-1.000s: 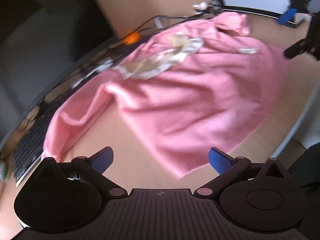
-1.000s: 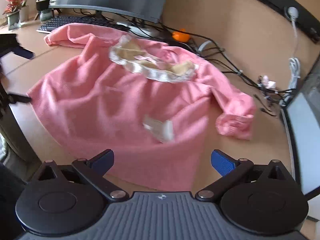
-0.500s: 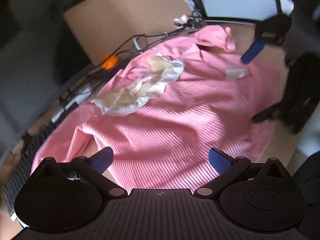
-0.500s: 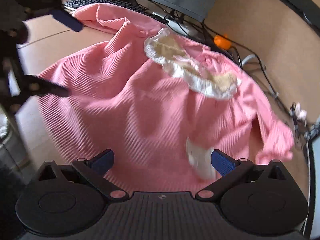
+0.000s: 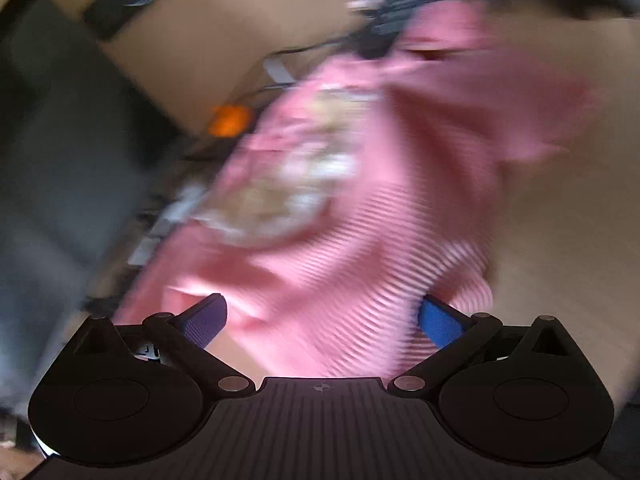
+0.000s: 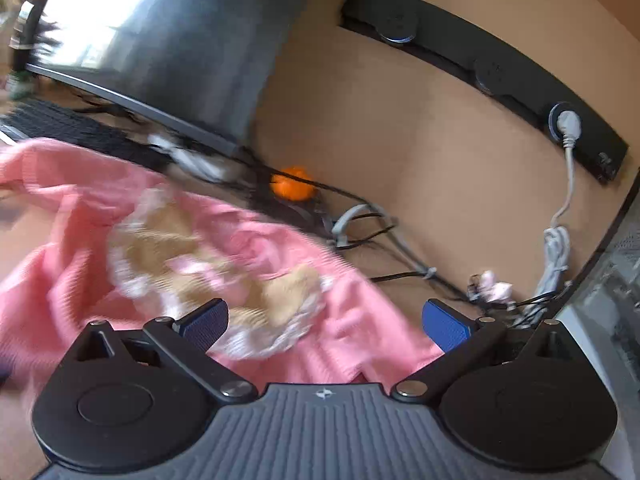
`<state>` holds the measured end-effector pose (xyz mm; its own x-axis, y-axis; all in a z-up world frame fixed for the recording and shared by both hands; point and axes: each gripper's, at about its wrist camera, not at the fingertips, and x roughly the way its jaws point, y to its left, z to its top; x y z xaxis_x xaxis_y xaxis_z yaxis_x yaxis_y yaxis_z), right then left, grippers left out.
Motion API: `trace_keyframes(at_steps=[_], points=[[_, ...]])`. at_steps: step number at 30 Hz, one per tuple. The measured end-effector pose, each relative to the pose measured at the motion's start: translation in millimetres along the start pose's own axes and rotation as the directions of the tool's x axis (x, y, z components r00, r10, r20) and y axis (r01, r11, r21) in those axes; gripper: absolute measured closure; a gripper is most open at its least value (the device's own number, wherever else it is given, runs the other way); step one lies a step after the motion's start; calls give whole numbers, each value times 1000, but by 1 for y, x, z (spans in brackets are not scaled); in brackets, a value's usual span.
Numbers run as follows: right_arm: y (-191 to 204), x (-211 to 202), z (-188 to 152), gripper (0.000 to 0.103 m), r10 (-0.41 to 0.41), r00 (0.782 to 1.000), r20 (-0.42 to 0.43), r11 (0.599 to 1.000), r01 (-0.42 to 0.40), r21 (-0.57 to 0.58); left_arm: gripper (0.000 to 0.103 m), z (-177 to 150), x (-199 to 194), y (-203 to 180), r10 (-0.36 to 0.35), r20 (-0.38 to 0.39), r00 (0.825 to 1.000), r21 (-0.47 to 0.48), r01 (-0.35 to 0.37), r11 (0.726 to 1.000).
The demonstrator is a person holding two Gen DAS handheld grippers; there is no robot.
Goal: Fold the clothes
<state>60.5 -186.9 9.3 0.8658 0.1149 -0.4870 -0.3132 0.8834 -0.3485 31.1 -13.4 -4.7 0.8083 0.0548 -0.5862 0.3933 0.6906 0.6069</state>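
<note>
One pink ribbed sweater (image 5: 360,220) | cream lace collar (image 6: 192,256) | spread, blurred

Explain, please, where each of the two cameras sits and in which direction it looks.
Left wrist: sits on the left gripper, looks down its open blue fingers across the blurred pink sweater toward the desk's back panel.
Right wrist: sits on the right gripper, fingers open over the sweater's lace collar, facing the monitor and power strip.
Shared: sweater, collar, orange object among the cables.
</note>
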Motion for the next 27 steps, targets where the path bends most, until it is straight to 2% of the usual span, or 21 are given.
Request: trace_keyframes(at_steps=[3,4,5,9,11,13,14,16,17,18,20,23,25,26,27], points=[[21,-27,-26,0,141,989,-45,989,-143,-39,0,14,14,31,127,-7,992,-76,-127,989],[32,-32,-36,0,182,981,-73,980,-187,-64,0,18,15,41,139,-1,990,-104,-139,985],[43,-32,-45,0,190,977,-94,975,-199,-99,0,23,16,51,149,6,989,-133,-146,980],[63,-12,-60,0,69,990,-126,978,-91,-185,0,35,7,89,101,46,994,-285,-84,955],[33,-6,-39,0,-31,996,-86,998,27,-53,0,34,2,102,131,39,991,-323,-112,940],[-3,-9,-20,0,-69,996,-51,992,74,103,0,29,-1,104,147,17,989,-329,-134,935],[-17,-11,-14,0,-95,995,-41,984,100,144,0,27,-7,102,99,35,994,-340,-81,937],[-30,-9,-9,0,-143,989,-33,980,146,137,0,24,-20,97,-14,84,996,-360,44,932],[-31,-7,-9,0,-156,987,-30,980,158,118,0,23,-28,86,-106,127,986,-348,144,926],[-30,-7,-8,0,-157,987,-28,982,159,106,0,24,-33,73,-174,154,973,-315,215,924],[-28,-6,-5,0,-155,988,-23,984,156,86,0,30,-39,31,-246,172,954,-182,276,944],[-29,-13,6,0,-81,997,-7,991,81,104,0,37,-35,-31,-231,159,960,11,232,973],[-36,-18,18,0,13,1000,-5,988,-12,153,0,40,-27,-55,-172,152,973,110,156,982],[-39,-19,21,0,21,1000,-4,987,-20,160,0,42,-23,-67,-140,151,979,158,116,981],[-41,-20,24,0,29,1000,-3,986,-28,166,0,43,-19,-65,-67,157,985,162,41,986]])
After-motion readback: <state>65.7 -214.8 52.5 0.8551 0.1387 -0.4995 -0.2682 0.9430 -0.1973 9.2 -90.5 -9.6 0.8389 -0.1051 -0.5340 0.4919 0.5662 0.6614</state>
